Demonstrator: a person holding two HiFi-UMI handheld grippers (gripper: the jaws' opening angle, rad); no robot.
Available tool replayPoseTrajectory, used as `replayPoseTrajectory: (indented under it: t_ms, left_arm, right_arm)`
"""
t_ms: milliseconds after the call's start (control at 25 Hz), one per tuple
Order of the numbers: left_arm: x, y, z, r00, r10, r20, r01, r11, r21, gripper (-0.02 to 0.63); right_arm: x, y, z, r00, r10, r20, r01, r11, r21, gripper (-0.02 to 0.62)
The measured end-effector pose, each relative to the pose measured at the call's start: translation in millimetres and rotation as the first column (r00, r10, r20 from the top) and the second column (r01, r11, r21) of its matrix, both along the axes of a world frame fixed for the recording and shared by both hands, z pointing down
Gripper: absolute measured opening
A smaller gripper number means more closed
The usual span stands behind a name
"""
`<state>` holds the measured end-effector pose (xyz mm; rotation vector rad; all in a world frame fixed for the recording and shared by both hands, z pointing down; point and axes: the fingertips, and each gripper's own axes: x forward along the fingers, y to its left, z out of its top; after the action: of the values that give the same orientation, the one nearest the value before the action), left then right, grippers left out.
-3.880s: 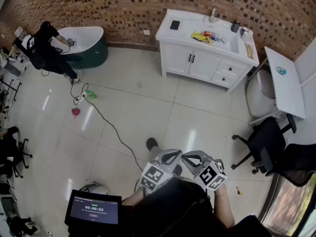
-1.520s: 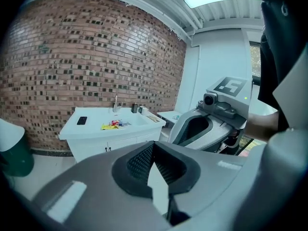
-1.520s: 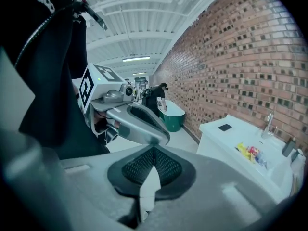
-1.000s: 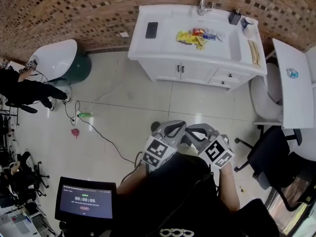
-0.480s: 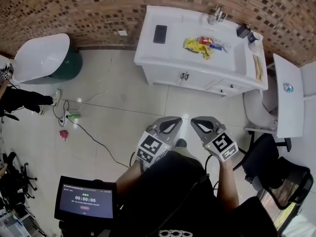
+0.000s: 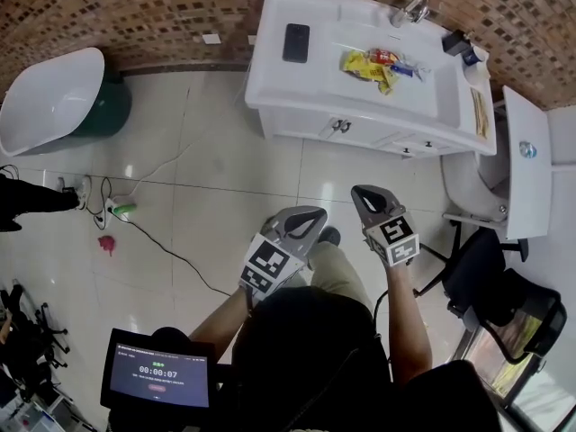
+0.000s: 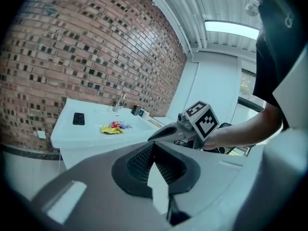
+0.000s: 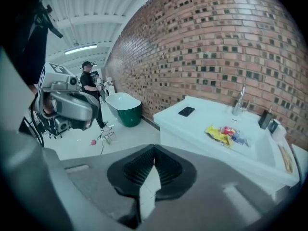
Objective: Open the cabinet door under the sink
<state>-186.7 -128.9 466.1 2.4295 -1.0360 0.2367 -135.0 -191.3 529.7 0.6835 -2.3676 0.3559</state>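
The white vanity (image 6: 270,88) stands against the brick wall, its two cabinet doors meeting at a pair of small handles (image 6: 339,126) below the countertop. A faucet (image 6: 409,12) sits at the basin's back edge. My left gripper (image 6: 313,214) and right gripper (image 6: 364,191) are held side by side over the floor tiles, short of the cabinet, both shut and empty. In the left gripper view the vanity (image 7: 72,141) lies ahead past the shut left gripper (image 7: 153,143), and the right gripper (image 7: 192,124) shows beside it. In the right gripper view the right gripper (image 8: 154,150) aims at the vanity's front (image 8: 171,138).
A black phone (image 6: 295,42) and bright snack wrappers (image 6: 378,66) lie on the countertop. A white and green bathtub (image 6: 49,97) stands at the left, with a cable (image 6: 153,241) trailing over the floor. A white side table (image 6: 526,165) and black office chair (image 6: 490,282) stand right.
The vanity has come nearer as the person walked toward it. Both grippers moved forward; the right one reached ahead and tipped down. Both stayed shut.
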Motion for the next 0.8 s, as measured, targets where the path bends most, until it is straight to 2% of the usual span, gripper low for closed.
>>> replayPoseTrajectory:
  t_ms: [80,120,200,360,520,640,800]
  left_arm:
    - [-0.7,-2.9,-0.8,1.000,-0.003,-0.001,0.003,1.000,0.000,0.017]
    - [-0.4,-4.1,-1.3,1.000,-0.005,-0.002,0.005,1.000,0.001,0.017]
    - [2.9,-7.9,0.6,1.000,-0.007,-0.002,0.007,1.000,0.001,0.017]
    - [14.7,-19.1,15.3,1.000,-0.015,0.002,0.015,1.000,-0.008,0.017]
    - [27.8,-27.1,31.0,0.999,-0.044,-0.008,0.044,0.999,-0.032,0.017]
    - [53.0,-24.5,45.4,1.000,-0.013,-0.021,0.012,0.999,-0.053,0.017]
    - [77.0,-25.0,63.8,0.998,0.064,0.000,-0.064,0.996,-0.060,0.017]
  right_arm:
    - [5.9,-4.9,17.2,0.999,0.036,0.015,-0.035,0.999,-0.029,-0.007]
    - [9.8,-8.0,26.1,0.998,0.057,0.023,-0.056,0.997,-0.044,0.042]
    - [18.7,-18.4,44.5,0.995,0.095,0.036,-0.093,0.994,-0.059,0.071]
    - [39.0,-51.4,93.0,0.984,0.171,0.042,-0.168,0.984,-0.056,0.076]
    - [49.9,-87.2,154.1,0.971,0.238,0.007,-0.237,0.969,-0.065,0.075]
    - [56.3,-110.4,197.7,0.962,0.273,-0.015,-0.274,0.960,-0.062,0.076]
    - [57.9,-139.0,246.4,0.953,0.301,-0.028,-0.302,0.952,-0.044,0.075]
